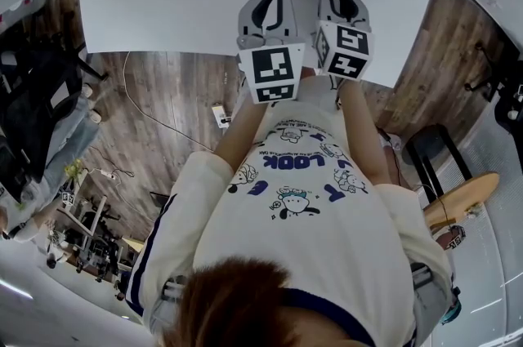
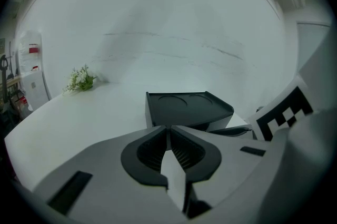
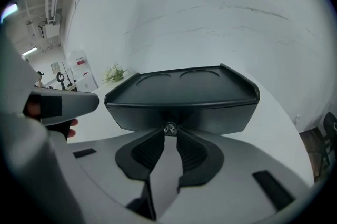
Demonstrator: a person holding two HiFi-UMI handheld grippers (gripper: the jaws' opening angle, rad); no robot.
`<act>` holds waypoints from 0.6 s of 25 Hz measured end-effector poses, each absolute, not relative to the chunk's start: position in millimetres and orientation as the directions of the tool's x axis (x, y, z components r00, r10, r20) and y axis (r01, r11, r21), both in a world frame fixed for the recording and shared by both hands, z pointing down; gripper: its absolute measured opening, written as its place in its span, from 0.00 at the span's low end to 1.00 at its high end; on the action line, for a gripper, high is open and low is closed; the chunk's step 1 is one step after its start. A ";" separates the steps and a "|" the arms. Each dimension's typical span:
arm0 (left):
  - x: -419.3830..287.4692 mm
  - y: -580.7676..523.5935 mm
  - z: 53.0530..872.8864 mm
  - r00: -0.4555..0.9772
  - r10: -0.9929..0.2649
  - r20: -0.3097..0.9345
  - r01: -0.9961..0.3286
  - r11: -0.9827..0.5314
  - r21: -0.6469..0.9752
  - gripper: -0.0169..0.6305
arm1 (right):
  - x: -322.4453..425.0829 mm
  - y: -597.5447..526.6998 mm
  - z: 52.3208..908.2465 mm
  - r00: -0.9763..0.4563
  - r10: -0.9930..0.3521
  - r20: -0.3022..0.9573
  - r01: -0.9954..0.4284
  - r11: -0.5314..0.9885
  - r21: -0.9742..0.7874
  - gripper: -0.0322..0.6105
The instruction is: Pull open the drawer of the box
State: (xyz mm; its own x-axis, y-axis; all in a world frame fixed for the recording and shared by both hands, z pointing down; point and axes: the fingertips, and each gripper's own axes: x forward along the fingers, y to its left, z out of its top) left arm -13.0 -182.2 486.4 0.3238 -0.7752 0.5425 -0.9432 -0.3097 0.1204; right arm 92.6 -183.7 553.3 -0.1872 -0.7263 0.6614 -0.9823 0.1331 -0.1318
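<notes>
On the white counter (image 1: 163, 2), starting at the left, a small green sprig (image 2: 80, 79) lies far back. Next comes the left hand-held gripper (image 2: 168, 130), its jaws pressed together on nothing, with the black box (image 2: 187, 109) just ahead and slightly to its right. Further right, the right hand-held gripper (image 3: 170, 134) appears to pinch the small metal knob (image 3: 170, 128) at the middle of the drawer front (image 3: 181, 117). Nothing steadies the box, so a pull may drag the whole thing along the counter, or the tiny knob may slip free. The box sits directly before this gripper, knob at its tips.
</notes>
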 end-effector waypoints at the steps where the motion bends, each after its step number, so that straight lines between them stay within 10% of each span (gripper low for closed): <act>1: -14.2 -182.2 486.2 0.322 -0.776 0.542 -0.944 -0.308 0.120 0.08 | 91.8 -183.9 553.6 -0.187 -0.726 0.661 -0.982 0.132 -0.132 0.19; 15: -8.0 -169.9 478.7 0.314 -0.791 0.526 -0.947 -0.299 0.116 0.08 | 94.8 -169.0 554.7 -0.193 -0.719 0.668 -0.981 0.131 -0.143 0.19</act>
State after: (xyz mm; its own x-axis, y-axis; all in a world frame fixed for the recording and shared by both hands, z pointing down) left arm -8.0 -169.9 478.7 0.3141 -0.7905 0.5257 -0.9472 -0.2990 0.1163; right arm 94.8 -169.0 554.7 -0.1931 -0.7191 0.6676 -0.9811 0.1309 -0.1428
